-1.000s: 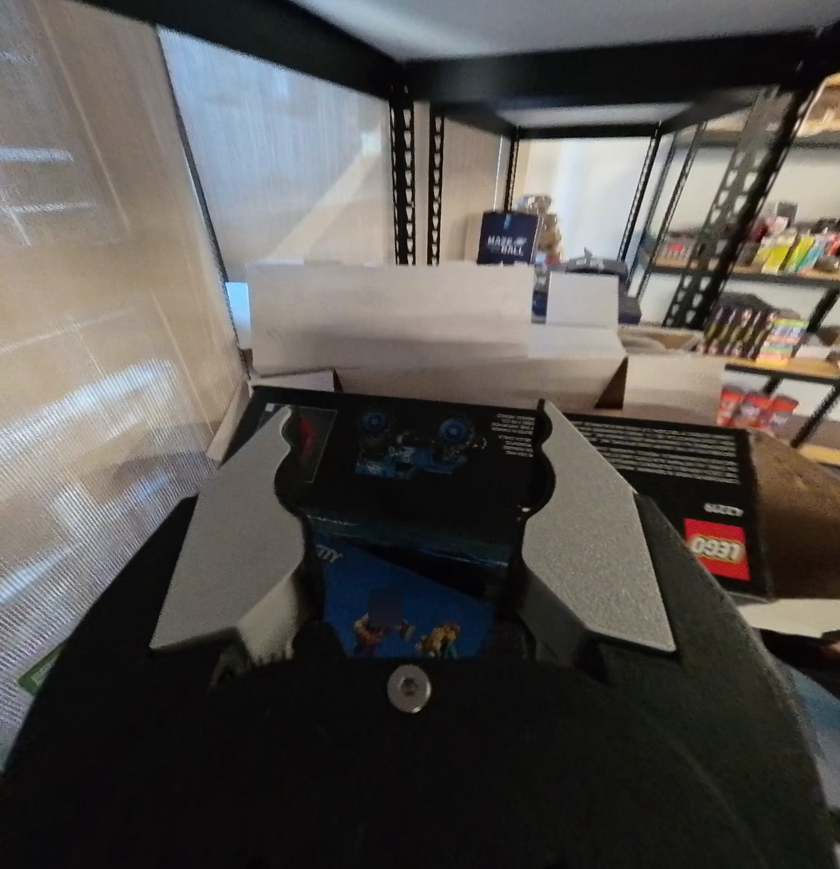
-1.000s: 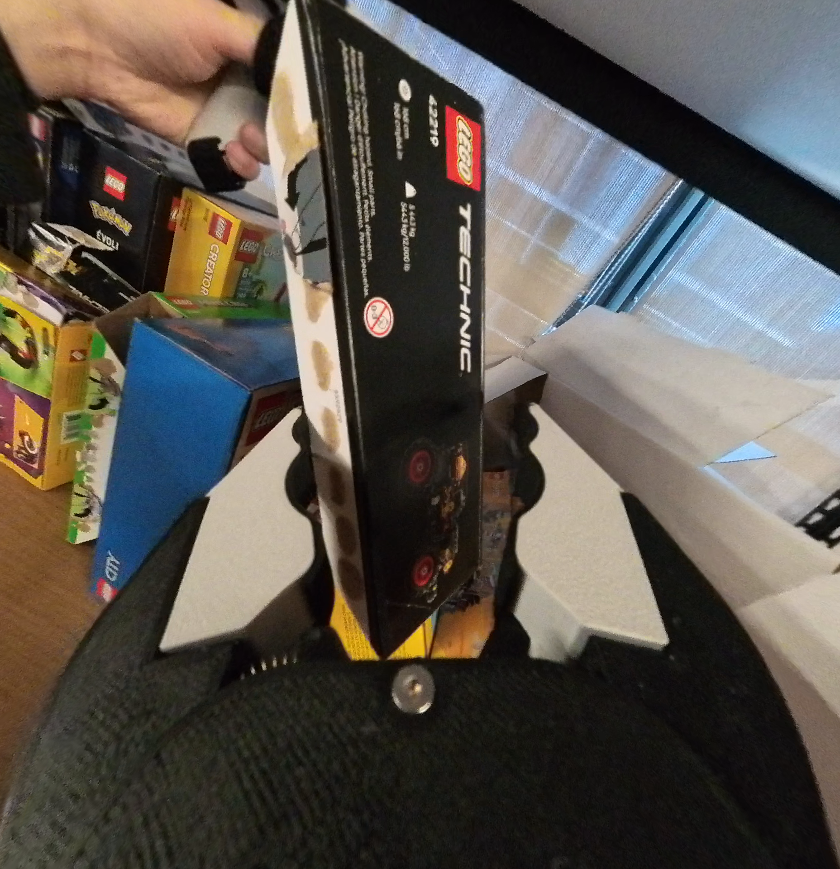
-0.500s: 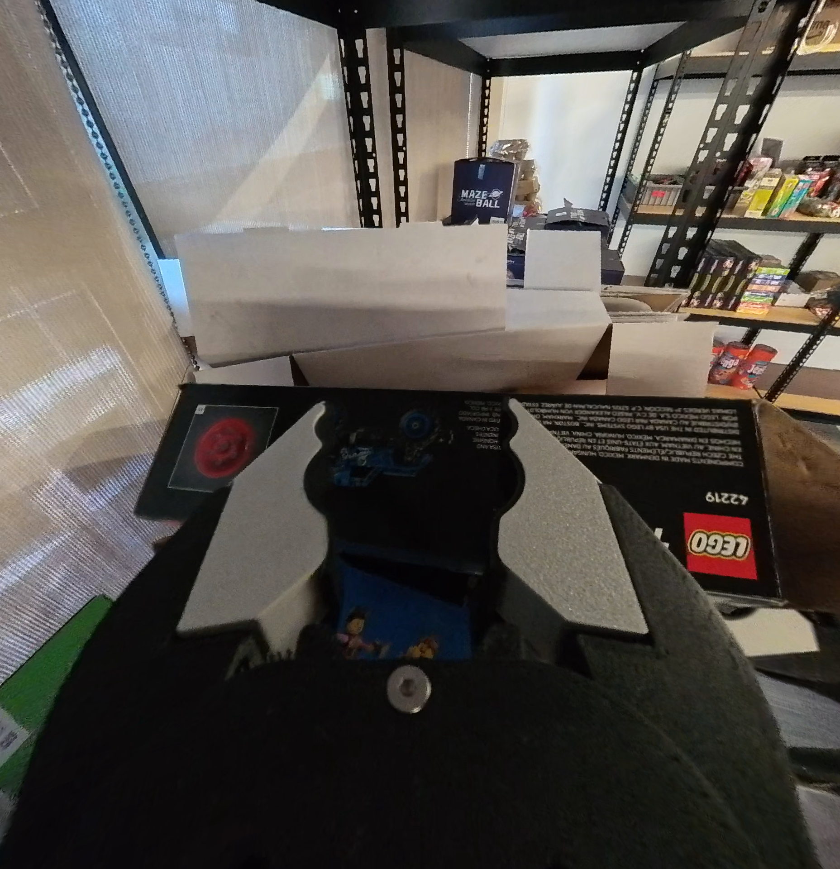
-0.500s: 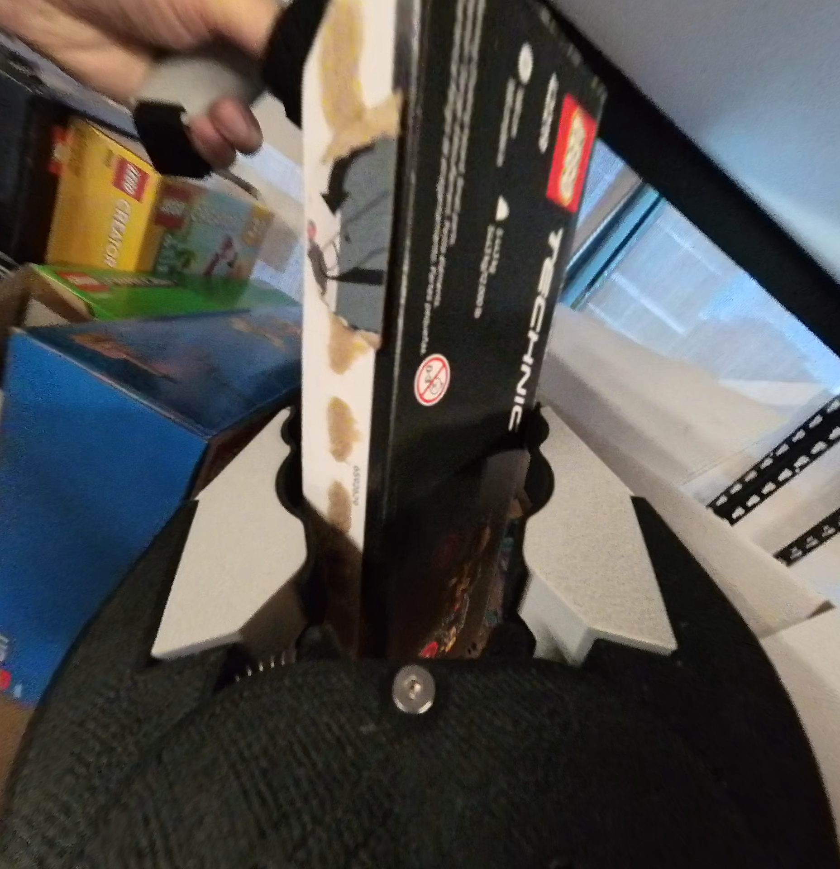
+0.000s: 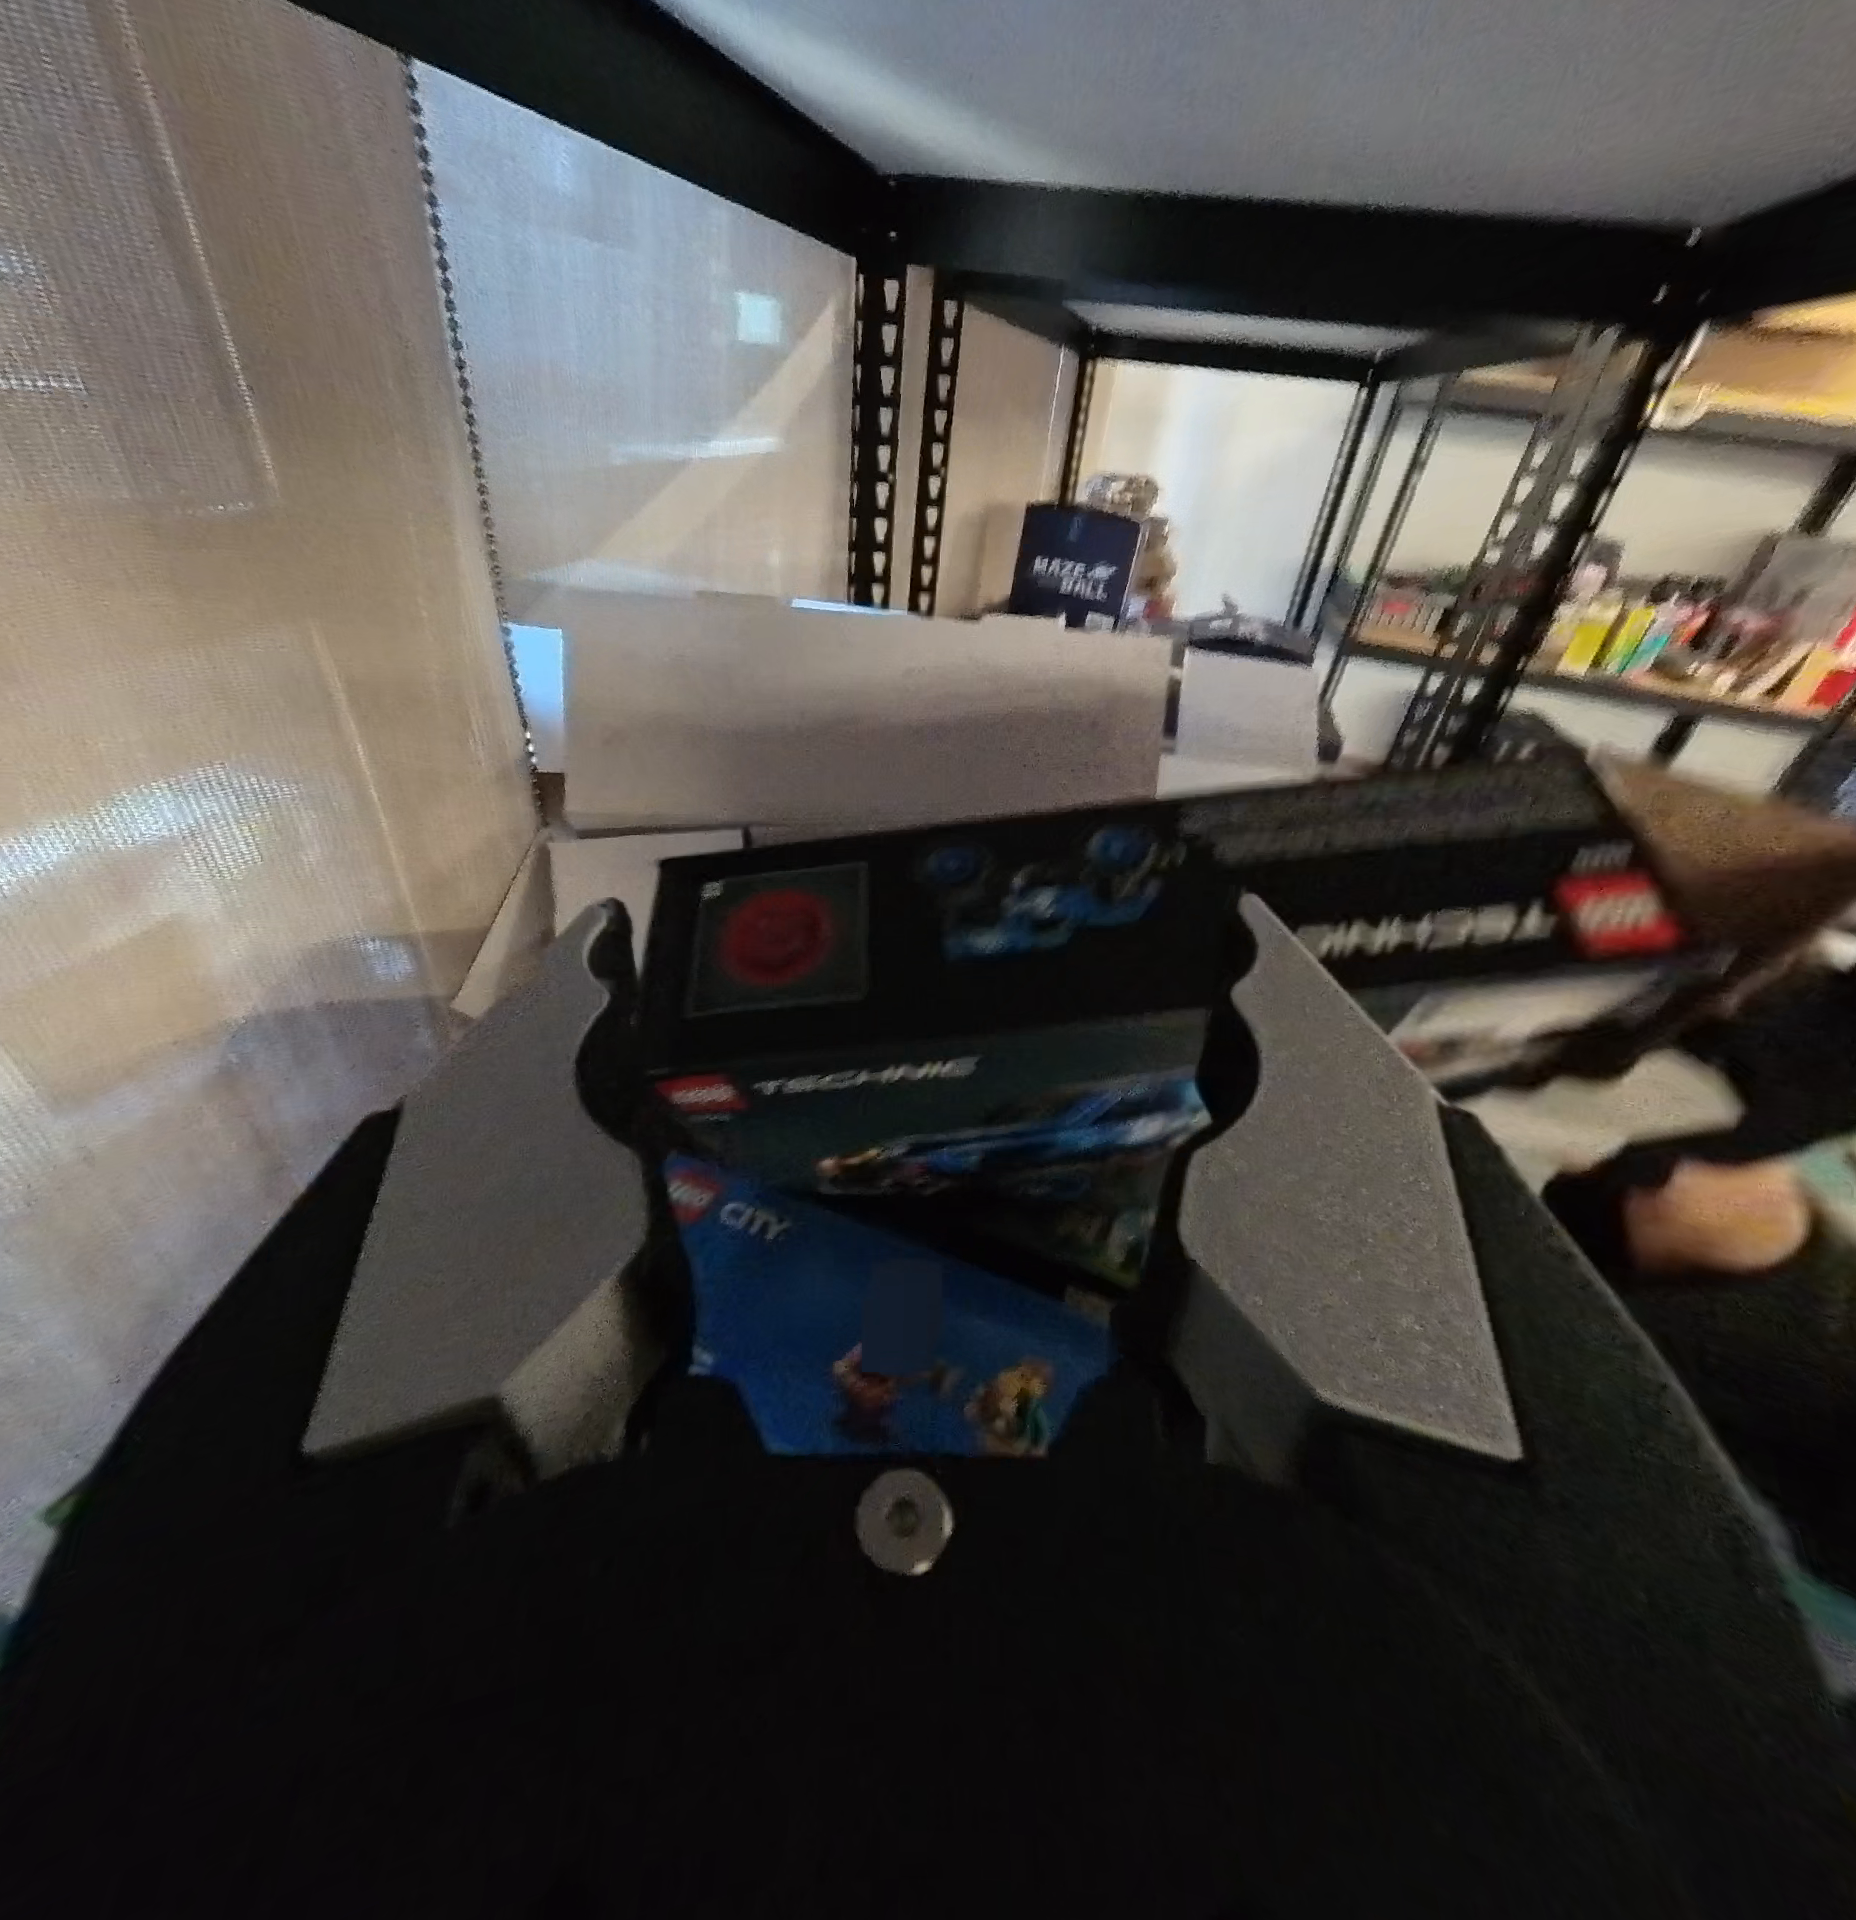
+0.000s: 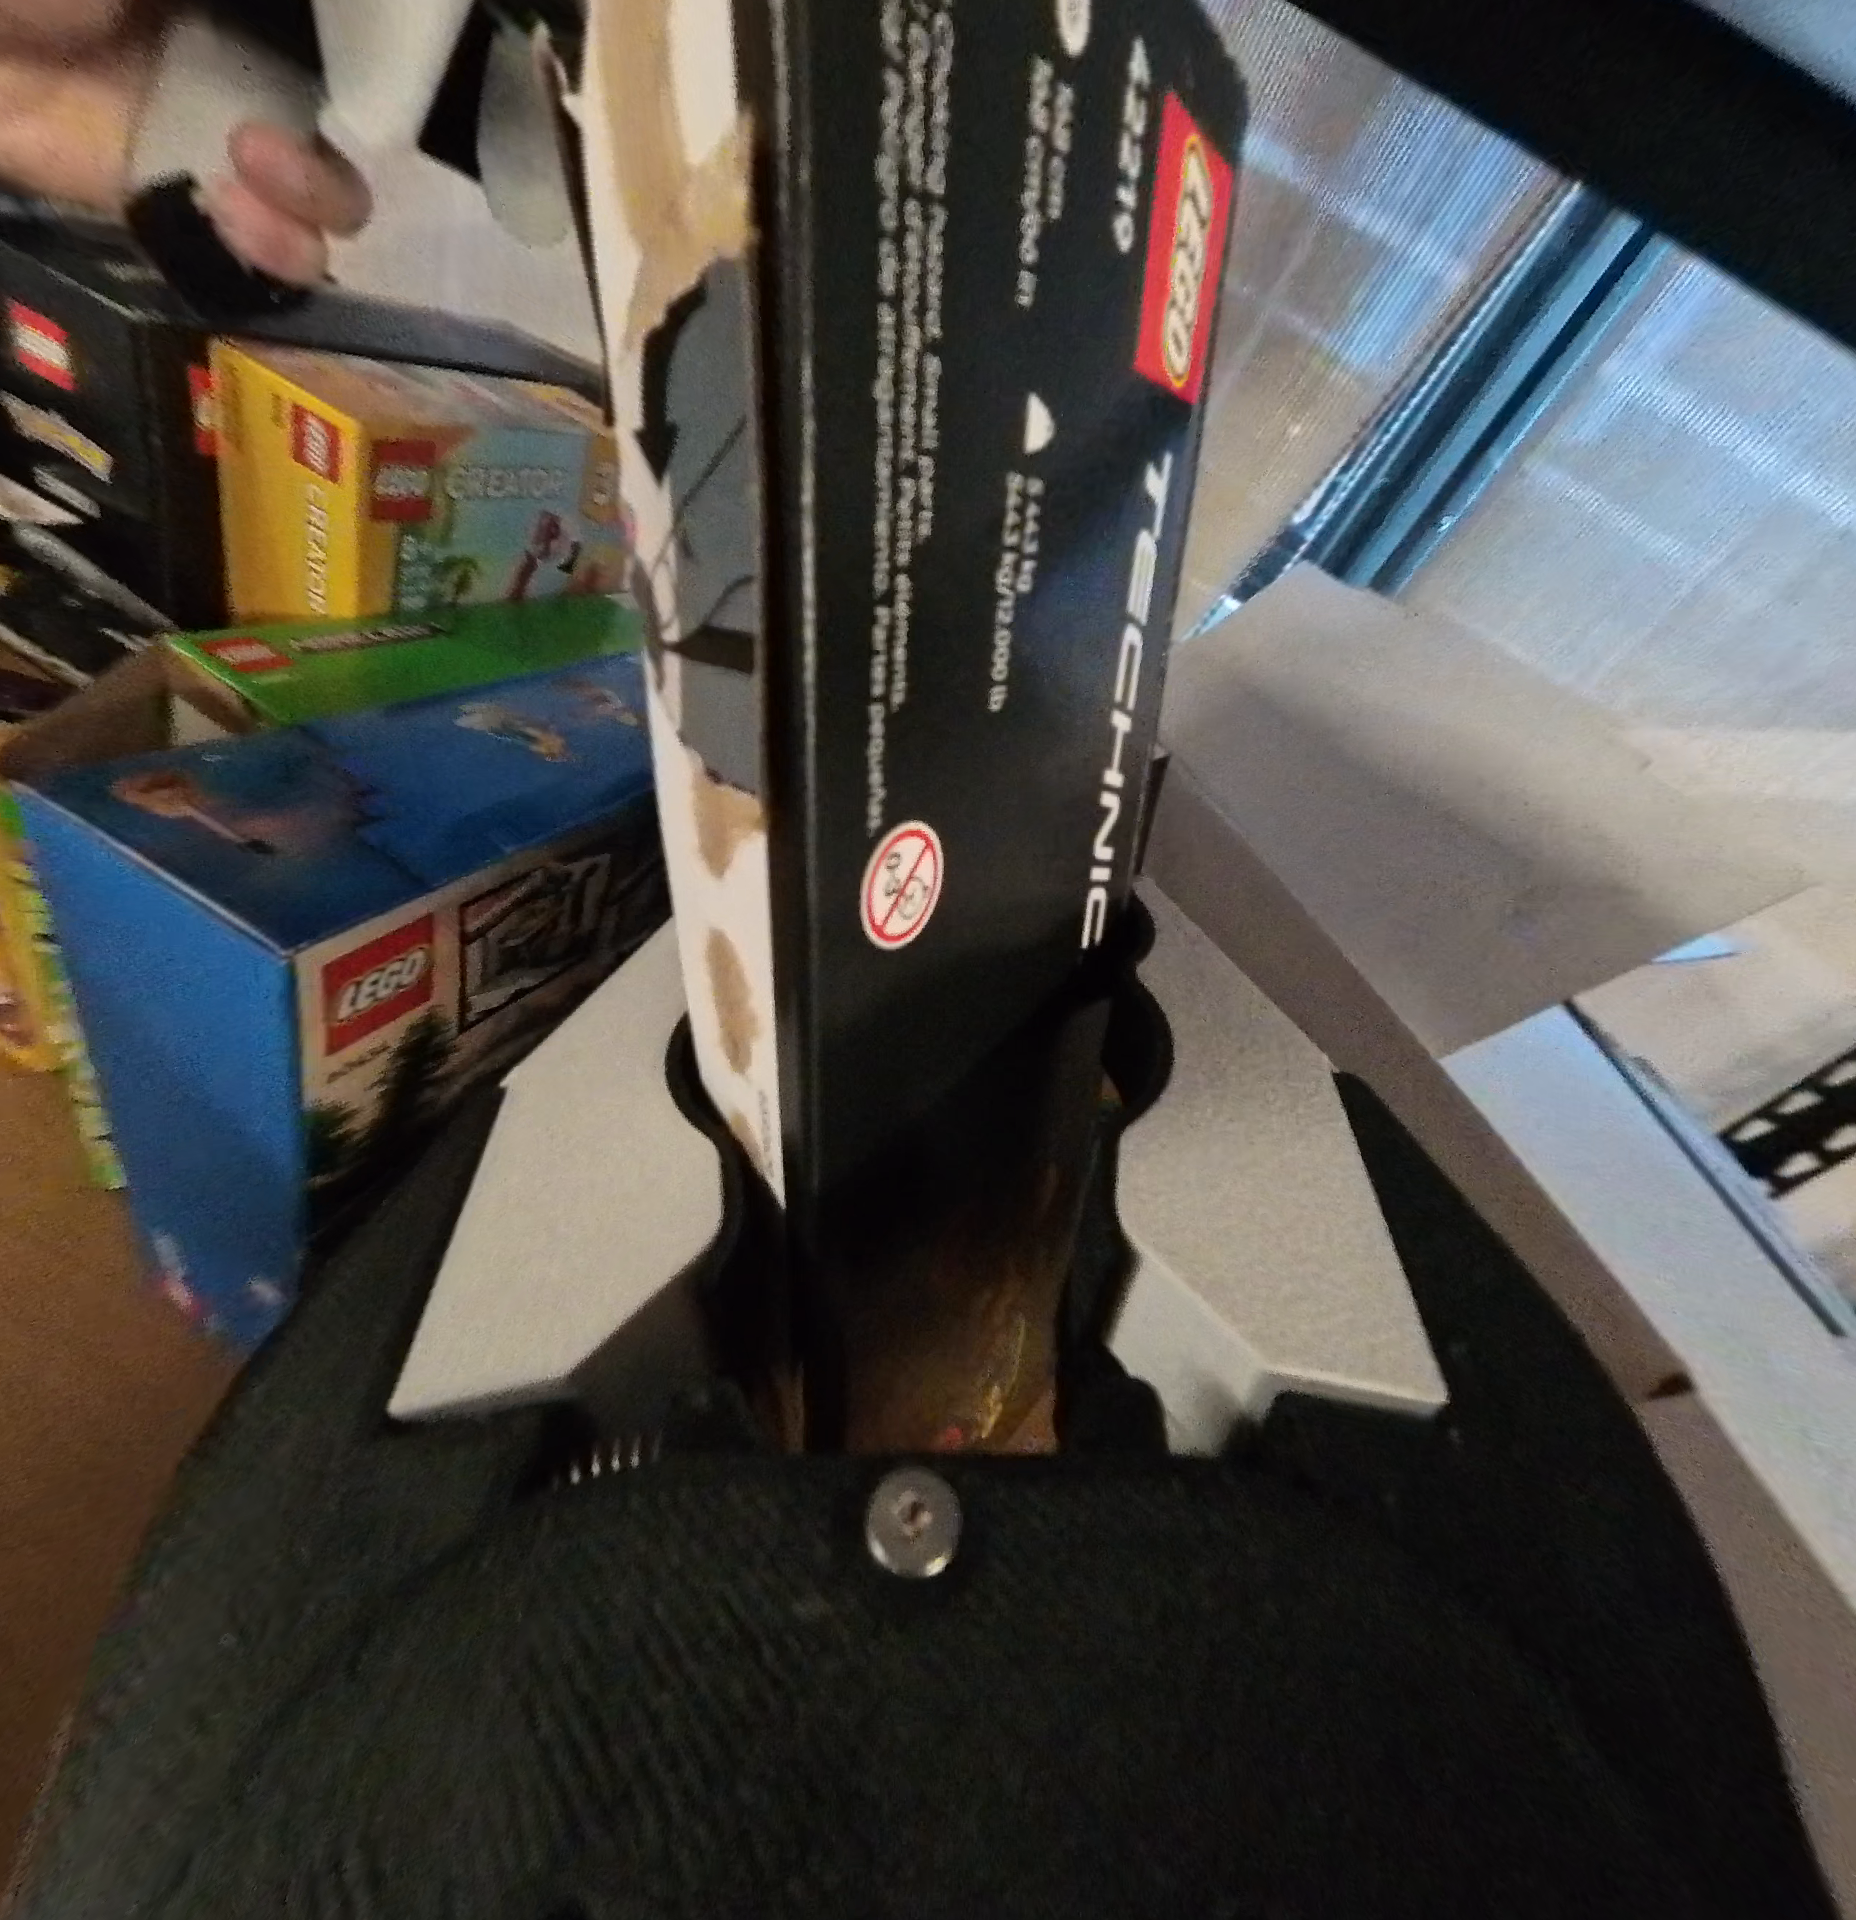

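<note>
**Black toy box gripped at both ends under a shelf**

The right wrist view shows the right gripper clamped on one end of a long black toy box, which stands edge-on between the jaws and runs away from the camera. Its left flap is torn, with bare cardboard patches showing. At the far end of the box a person's hand is in view, blurred and cut off by the picture's top edge.

Only the left wrist view shows the box lengthways: the black toy box lies across the picture, tilted, with the left gripper closed on its left end. Just below the box, between the fingers, a blue toy box shows; whether the two touch cannot be told.

Left of the right gripper lie a blue toy box, a green box behind it and a yellow box farther off. To the right stands a white cardboard carton against a screened window.

In the left wrist view the same white carton stands beyond the box, then black shelf uprights and distant shelves of blurred goods.
</note>
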